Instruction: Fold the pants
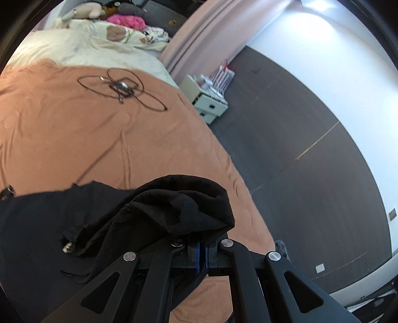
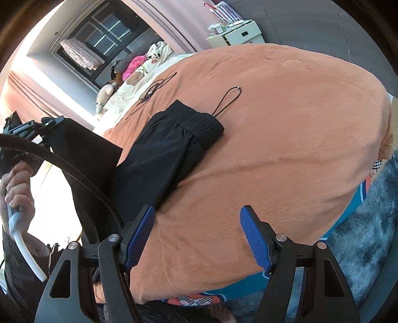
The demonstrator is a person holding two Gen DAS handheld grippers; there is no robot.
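The black pants [image 2: 171,146] lie on the orange blanket [image 2: 286,139], waistband [image 2: 196,121] toward the far side, drawstring [image 2: 227,99] looped out on the blanket. My left gripper [image 1: 202,251] is shut on a bunched end of the pants [image 1: 179,206] and holds it up above the bed; it also shows at the left of the right wrist view [image 2: 47,124] with fabric hanging from it. My right gripper [image 2: 196,236] is open and empty over the blanket, just right of the pants.
A black cable [image 1: 122,87] lies coiled farther up the blanket. Pillows and plush toys [image 1: 104,22] sit at the head of the bed. A white drawer unit [image 1: 211,104] stands beside the bed on dark floor. A grey shaggy rug [image 2: 368,223] lies at the bed's foot.
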